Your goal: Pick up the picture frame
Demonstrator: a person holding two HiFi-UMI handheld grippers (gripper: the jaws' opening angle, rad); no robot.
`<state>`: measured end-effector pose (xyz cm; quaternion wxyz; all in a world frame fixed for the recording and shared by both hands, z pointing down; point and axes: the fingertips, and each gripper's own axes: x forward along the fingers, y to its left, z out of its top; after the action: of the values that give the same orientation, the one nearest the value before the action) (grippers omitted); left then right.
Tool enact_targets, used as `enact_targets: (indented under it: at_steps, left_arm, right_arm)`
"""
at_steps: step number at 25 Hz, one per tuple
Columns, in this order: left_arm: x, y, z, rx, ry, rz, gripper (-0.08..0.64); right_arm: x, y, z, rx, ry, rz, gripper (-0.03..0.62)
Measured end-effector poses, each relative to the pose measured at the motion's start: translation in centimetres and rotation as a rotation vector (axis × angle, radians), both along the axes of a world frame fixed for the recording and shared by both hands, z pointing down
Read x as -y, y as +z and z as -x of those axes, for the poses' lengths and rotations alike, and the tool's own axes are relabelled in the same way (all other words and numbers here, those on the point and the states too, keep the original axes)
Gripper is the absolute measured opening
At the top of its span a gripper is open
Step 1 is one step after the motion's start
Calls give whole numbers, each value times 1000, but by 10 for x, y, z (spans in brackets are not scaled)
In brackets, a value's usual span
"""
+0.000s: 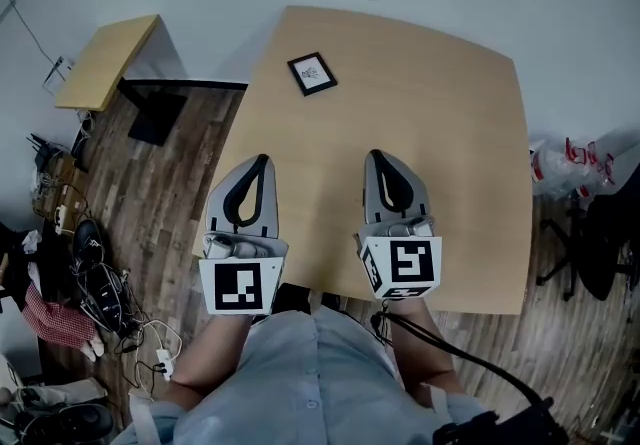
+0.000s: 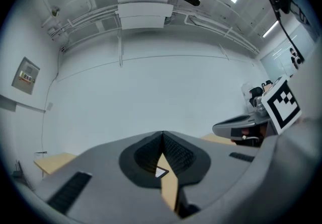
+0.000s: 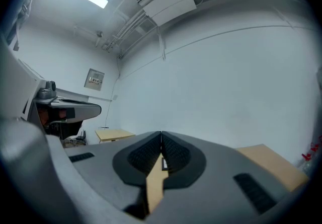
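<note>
both grippers level over near half of table, frame lying at far side.
small black-edged rectangular picture frame (image 1: pixel 312 73) lay flat near the far left edge of the light wooden table (image 1: pixel 450 133), well apart from both claws. left gripper (image 1: pixel 262 161) hung close to the table's left edge, jaws pressed together, nothing between; right gripper (image 1: pixel 377 155) likewise closed and empty. bare tabletop ran between tips and frame; small wooden side desk (image 1: pixel 108 58) stood beyond the left edge.
</note>
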<state>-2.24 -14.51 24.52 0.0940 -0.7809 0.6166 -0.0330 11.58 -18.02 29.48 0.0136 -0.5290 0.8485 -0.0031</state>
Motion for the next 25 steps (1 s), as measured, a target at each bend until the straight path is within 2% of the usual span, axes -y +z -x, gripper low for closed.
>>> enact_targets:
  at_steps: [16, 25]
  left_arm:
    - [108, 24, 20, -107, 21, 87, 2]
    - [140, 66, 34, -129, 7, 193, 2]
  right_arm:
    - [124, 11, 19, -92, 9, 62, 2]
    - [183, 27, 25, -109, 25, 92, 2]
